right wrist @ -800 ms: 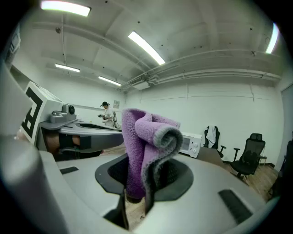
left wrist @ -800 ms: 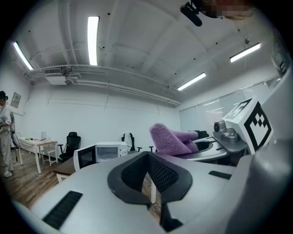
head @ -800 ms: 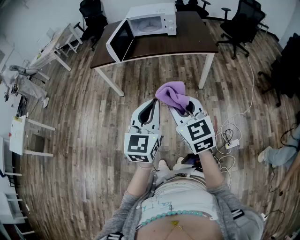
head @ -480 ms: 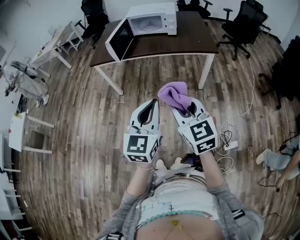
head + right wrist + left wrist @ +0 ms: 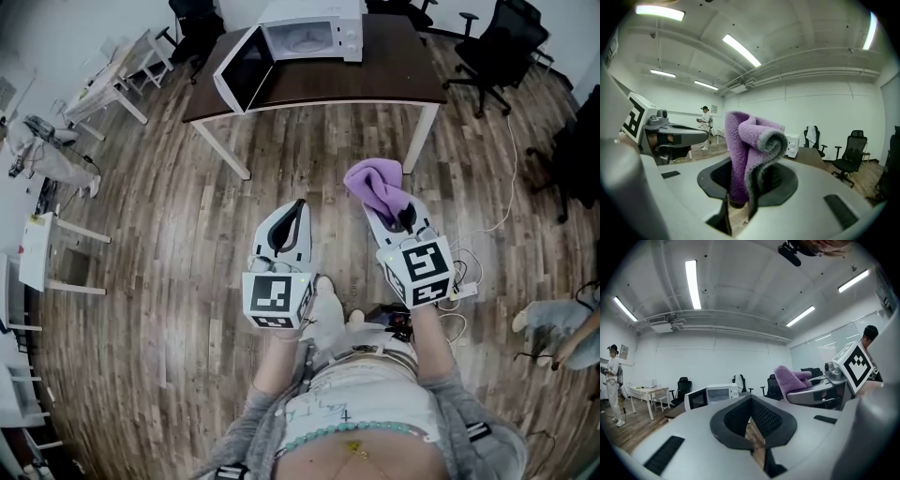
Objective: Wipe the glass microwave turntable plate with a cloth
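Cloth (image 5: pixel 373 180), pinched in right gripper (image 5: pixel 398 216), is shifted rightward, well short of microwave (image 5: pixel 314 33); left gripper (image 5: pixel 298 208) is closed, empty; wiping unstarted.

Purple cloth (image 5: pixel 373 180), white microwave (image 5: pixel 314 26), dark brown table (image 5: pixel 375 82), apparently black chairs (image 5: pixel 497 39)

Office-type workroom, open and sparsely furnished: wood-plank floor (image 5: pixel 169 281), white walls (image 5: pixel 712 362), long ceiling strip lights (image 5: pixel 693 283). Fitted with a dark-topped table (image 5: pixel 375 82) on white legs carrying a white microwave (image 5: pixel 314 28), black swivel chairs (image 5: pixel 495 37) behind and beside it, white desks (image 5: pixel 117 80) along the left. Power strip (image 5: pixel 466 290) and loose cables (image 5: pixel 512 173) trailing on the floor.
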